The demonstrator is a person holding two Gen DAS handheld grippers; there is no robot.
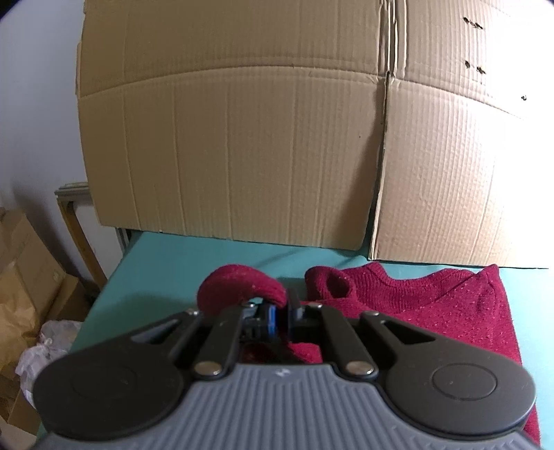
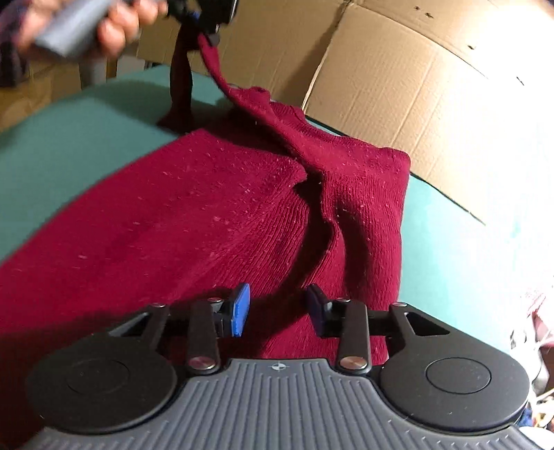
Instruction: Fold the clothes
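A dark red knit sweater (image 2: pixel 173 214) lies flat on the teal table (image 2: pixel 69 131). In the left wrist view its neckline (image 1: pixel 408 294) faces the cardboard. My left gripper (image 1: pixel 280 311) is shut on a sleeve (image 1: pixel 239 287), whose cuff bulges above the jaws. The right wrist view shows that same gripper (image 2: pixel 204 20) in a hand (image 2: pixel 117 27) at the top left, holding the sleeve (image 2: pixel 242 97) up off the table. My right gripper (image 2: pixel 277 304) hovers low over the sweater's right part. Its blue pads stand apart beside a raised fold, and nothing is pinched.
A wall of brown cardboard (image 1: pixel 242 138) stands along the table's far edge, close behind the sweater. Paper bags and crumpled plastic (image 1: pixel 38 346) sit off the table's left side. Bare teal surface (image 2: pixel 443 249) shows right of the sweater.
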